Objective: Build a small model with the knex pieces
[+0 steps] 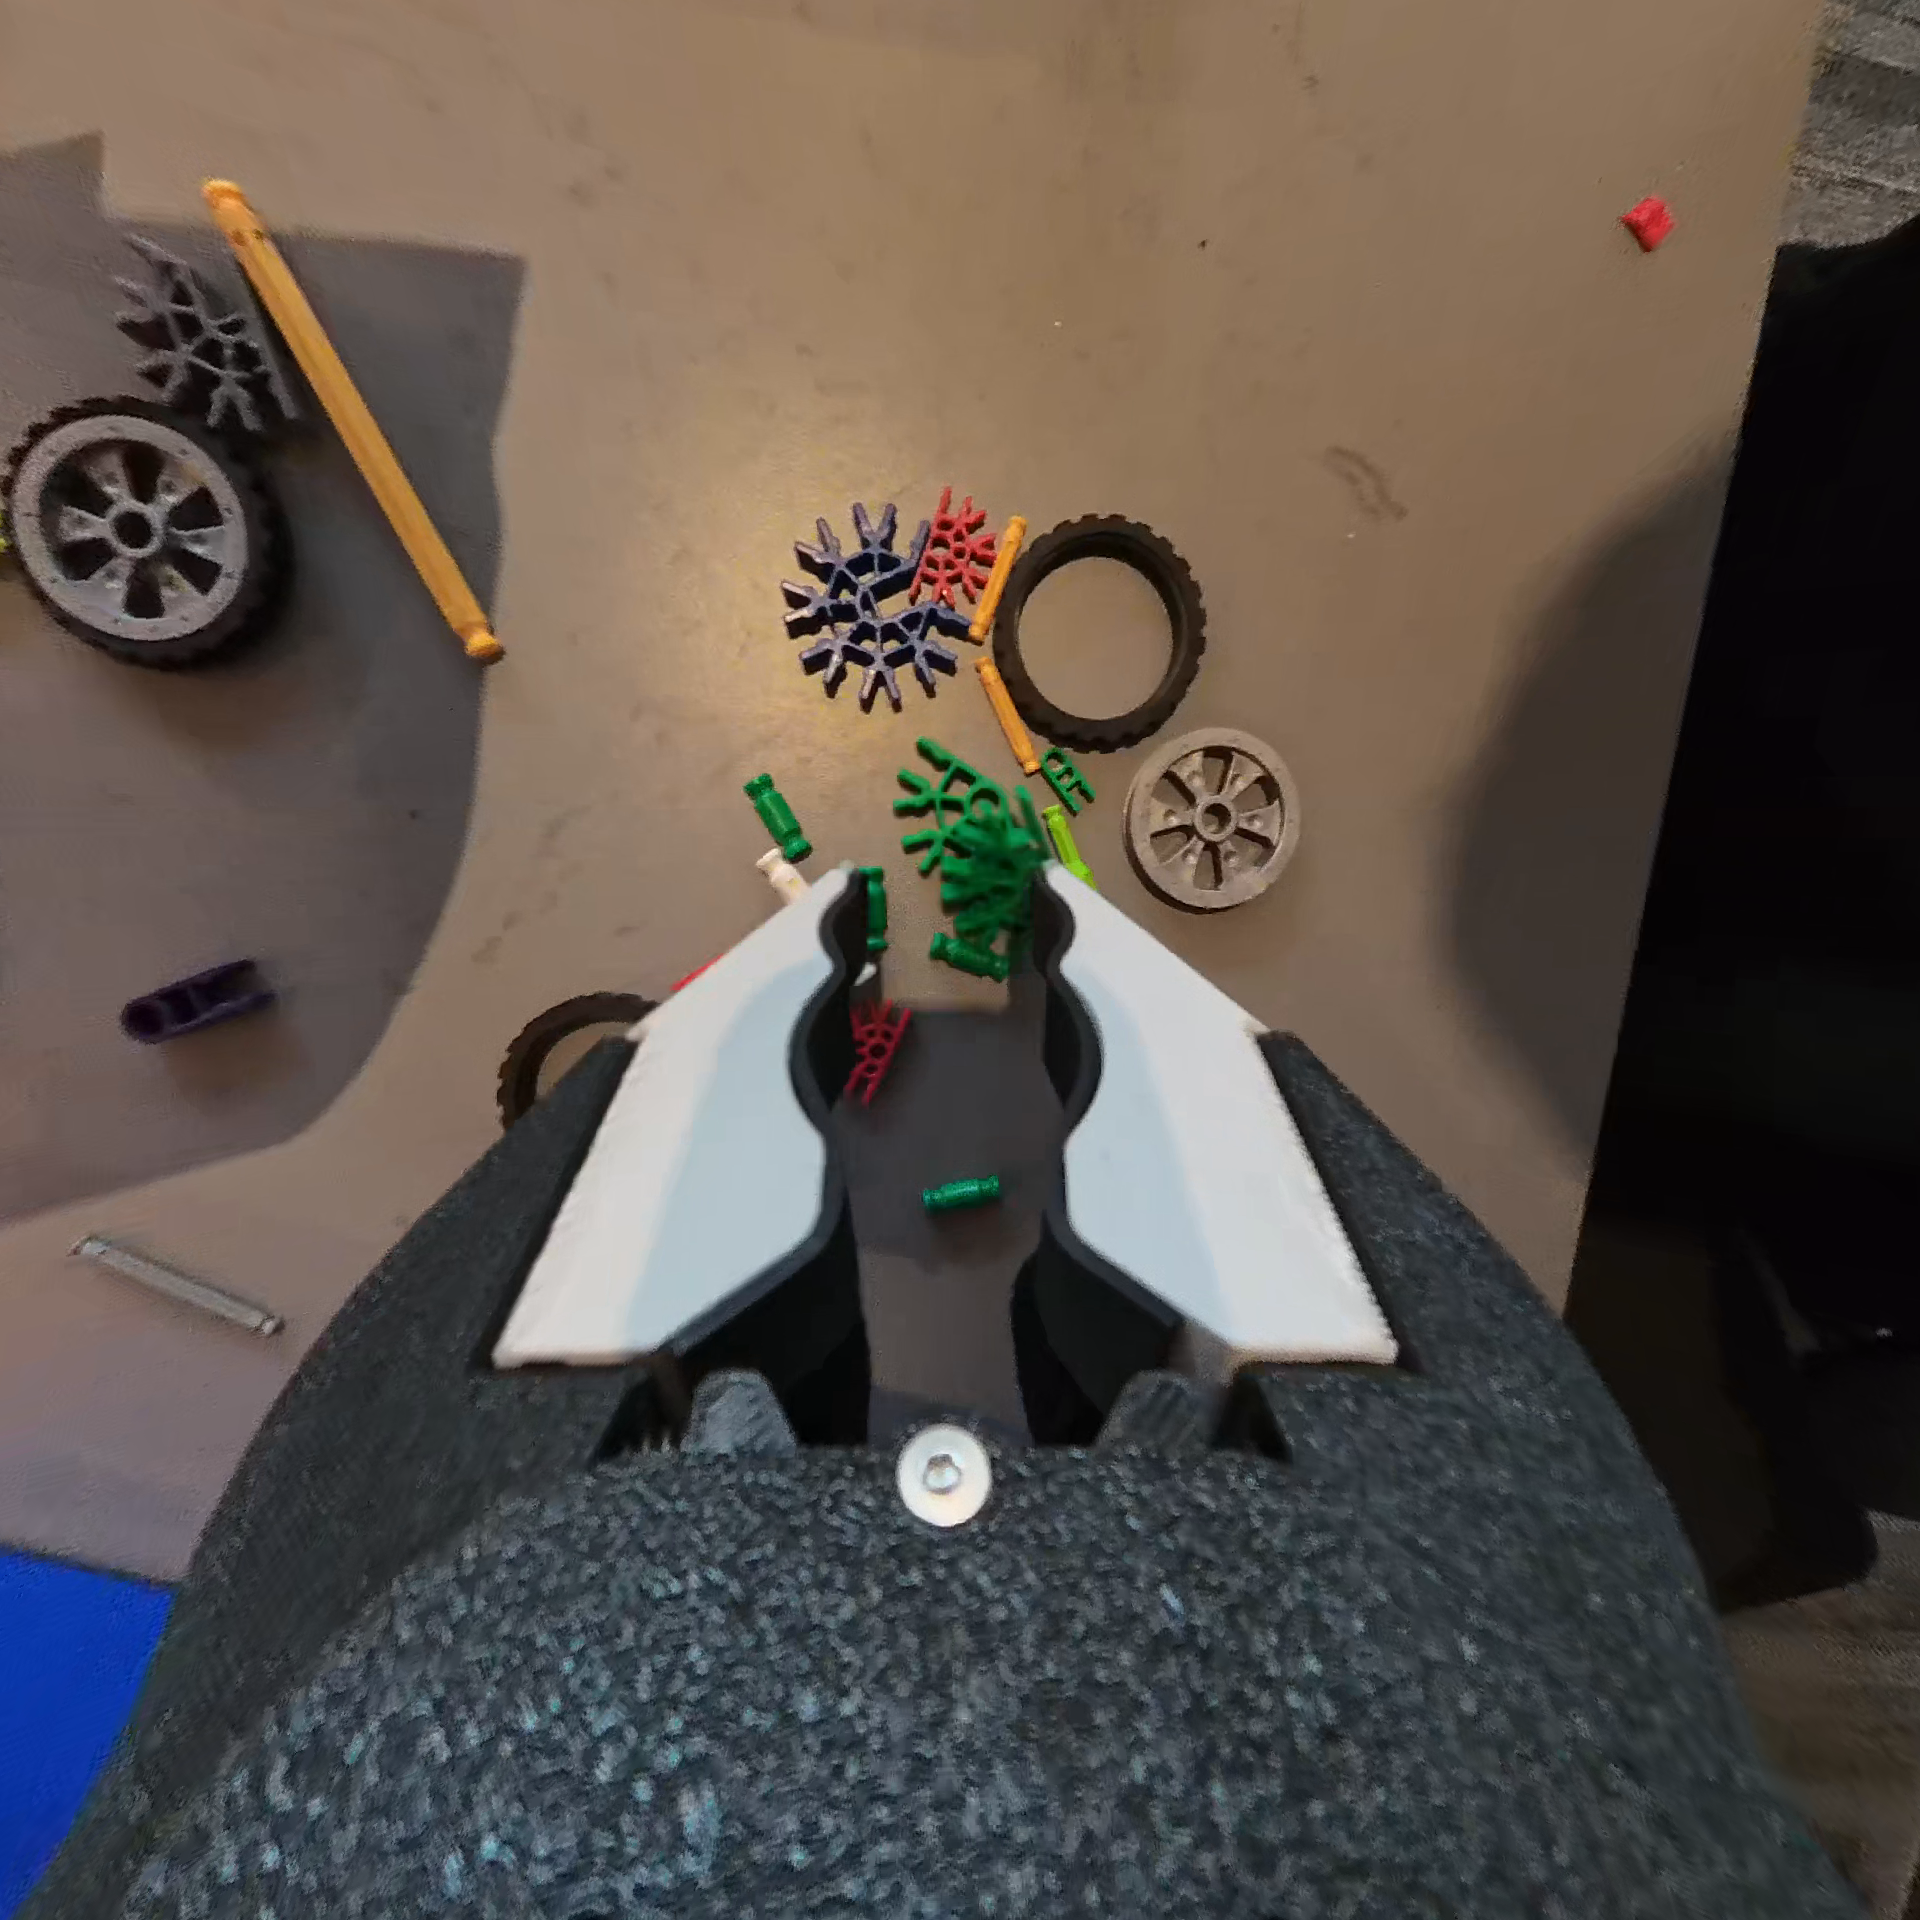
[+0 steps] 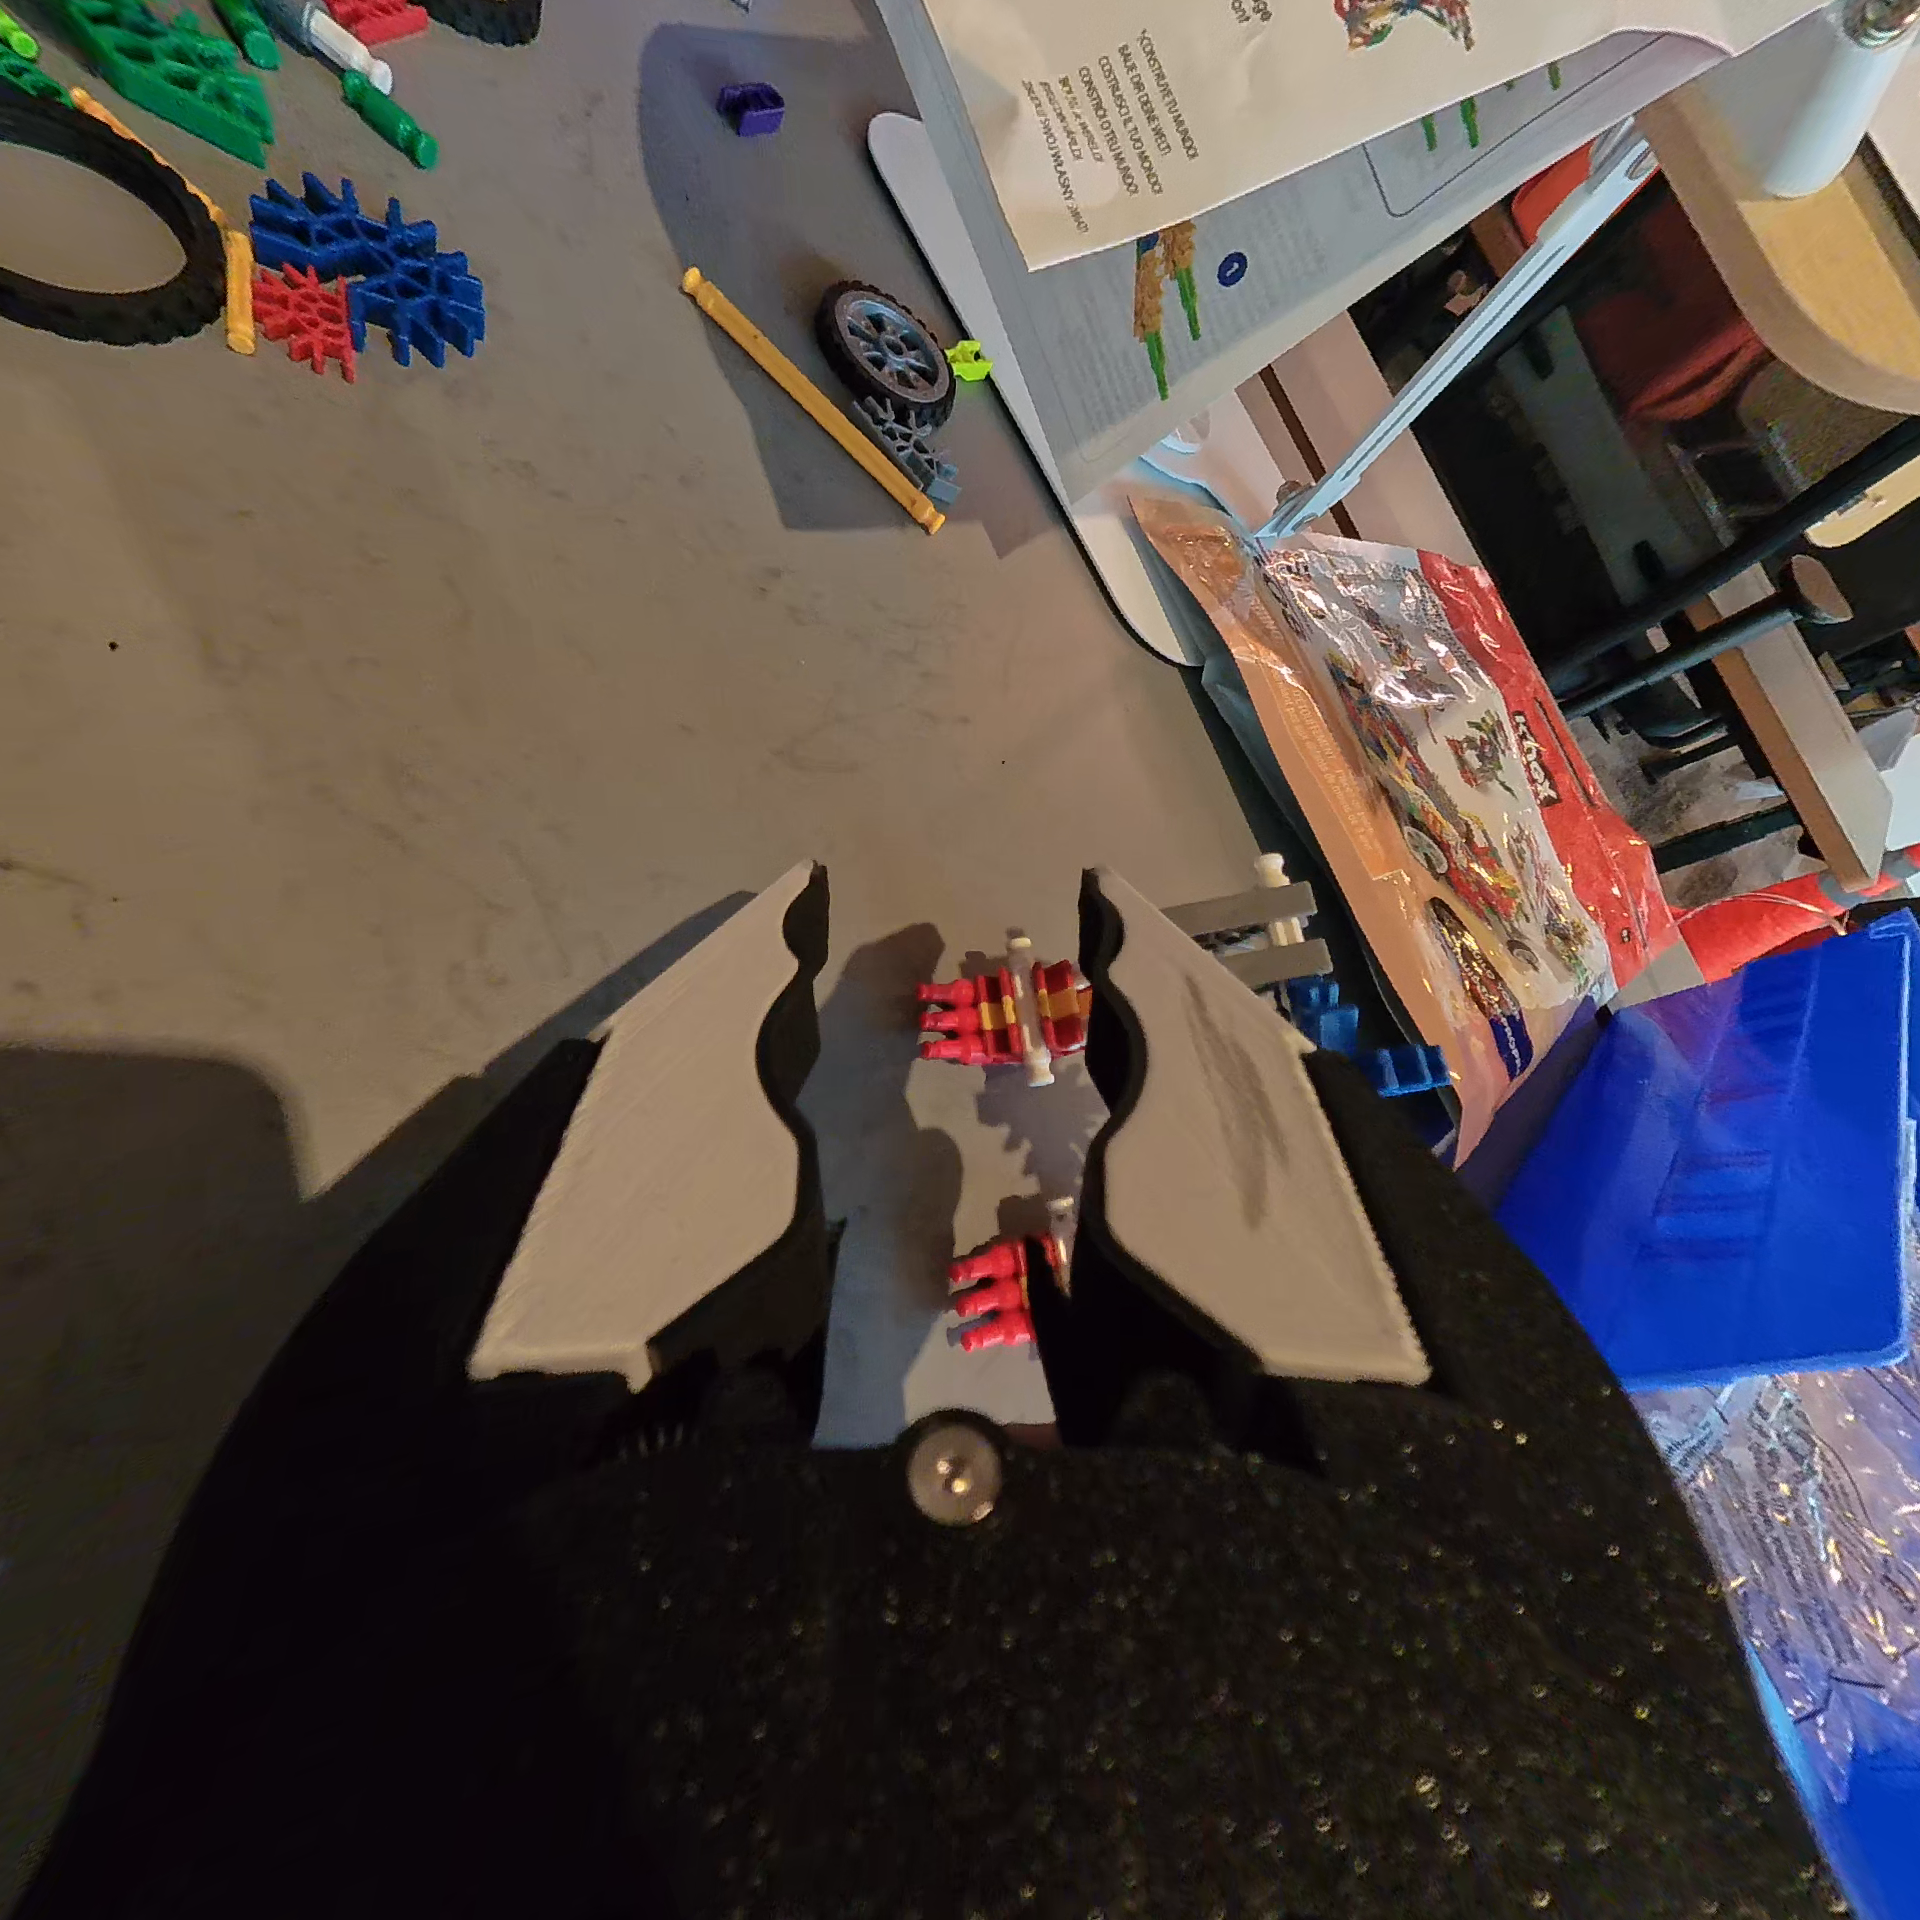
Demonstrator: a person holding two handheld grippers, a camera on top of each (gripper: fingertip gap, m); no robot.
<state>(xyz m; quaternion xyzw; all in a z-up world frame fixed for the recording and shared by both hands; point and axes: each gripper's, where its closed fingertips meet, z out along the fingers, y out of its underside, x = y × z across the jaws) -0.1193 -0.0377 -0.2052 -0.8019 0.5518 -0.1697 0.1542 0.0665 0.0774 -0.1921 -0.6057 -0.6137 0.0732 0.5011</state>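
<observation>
Below the spread fingers of the left gripper [image 1: 951, 894] a green rod [image 1: 962, 1195] lies crosswise on the bench [image 1: 1299, 364]; the right gripper [image 2: 951, 894], fingers spread, hovers above a red piece [image 2: 997, 1013]

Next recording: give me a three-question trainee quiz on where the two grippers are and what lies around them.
1. True or false: the left gripper is clamped shut on the long yellow plastic rod.
2. Which lies between the right gripper's spread fingers: A) the empty black rubber tyre ring, B) the small red and yellow plastic assembly, C) the blue plastic bin?
3. Fill in: the pile of plastic connector pieces at the left gripper's tips is coloured ____.

Key: 1 false, its fingers are apart and hold nothing, and the rod lies far off to the left; 2 B; 3 green.
</observation>
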